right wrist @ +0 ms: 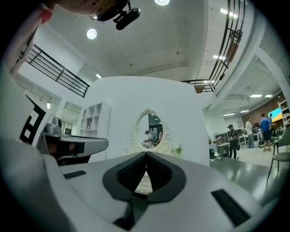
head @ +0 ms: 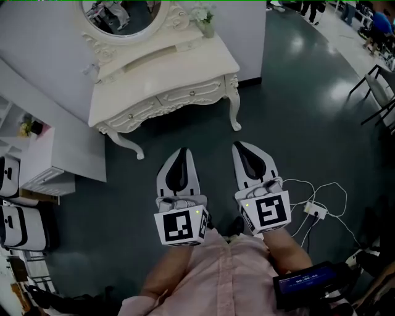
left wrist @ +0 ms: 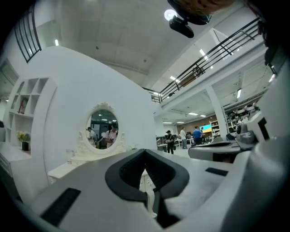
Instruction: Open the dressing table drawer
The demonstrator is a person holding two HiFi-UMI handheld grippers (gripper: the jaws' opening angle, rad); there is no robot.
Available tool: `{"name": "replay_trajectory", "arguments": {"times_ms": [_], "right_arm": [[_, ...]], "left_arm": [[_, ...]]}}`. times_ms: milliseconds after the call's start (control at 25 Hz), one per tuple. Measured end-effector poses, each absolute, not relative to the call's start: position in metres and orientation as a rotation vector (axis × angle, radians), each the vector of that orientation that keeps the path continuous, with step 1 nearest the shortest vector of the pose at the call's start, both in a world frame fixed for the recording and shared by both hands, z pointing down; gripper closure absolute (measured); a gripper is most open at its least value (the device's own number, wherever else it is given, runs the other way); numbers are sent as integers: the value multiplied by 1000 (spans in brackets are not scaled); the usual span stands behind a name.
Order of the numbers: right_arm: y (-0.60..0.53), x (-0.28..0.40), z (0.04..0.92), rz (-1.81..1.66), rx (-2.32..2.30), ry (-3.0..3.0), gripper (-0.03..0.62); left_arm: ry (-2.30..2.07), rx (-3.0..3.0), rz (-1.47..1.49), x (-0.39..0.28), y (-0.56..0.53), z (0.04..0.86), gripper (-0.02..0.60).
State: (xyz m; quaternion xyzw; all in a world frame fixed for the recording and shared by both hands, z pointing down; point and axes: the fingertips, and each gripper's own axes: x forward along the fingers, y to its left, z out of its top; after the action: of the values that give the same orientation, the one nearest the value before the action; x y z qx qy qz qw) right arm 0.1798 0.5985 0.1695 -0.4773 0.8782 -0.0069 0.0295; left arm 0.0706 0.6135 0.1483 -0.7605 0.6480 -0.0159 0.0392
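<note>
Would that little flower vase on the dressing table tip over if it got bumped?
Probably: the vase looks small and narrow, with flowers bunched above it, so likely top-heavy. It seems light too; jerking the dressing table might shake it.

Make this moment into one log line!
left gripper: shut, empty | right gripper: shut, empty | cream carved dressing table: drawers closed, untouched
</note>
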Motion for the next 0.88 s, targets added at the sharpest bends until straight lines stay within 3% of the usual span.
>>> {"name": "replay_trajectory", "arguments": {"times_ms": [440,880], "right_arm": [[568,186,185,-81,-1474,2711,574],[485,141,201,-112,-1482,2744,574]], "left_arm": [[2045,-2327,-111,69,590,170,560],[2067,-2355,-92,24,502,186,560]]}}
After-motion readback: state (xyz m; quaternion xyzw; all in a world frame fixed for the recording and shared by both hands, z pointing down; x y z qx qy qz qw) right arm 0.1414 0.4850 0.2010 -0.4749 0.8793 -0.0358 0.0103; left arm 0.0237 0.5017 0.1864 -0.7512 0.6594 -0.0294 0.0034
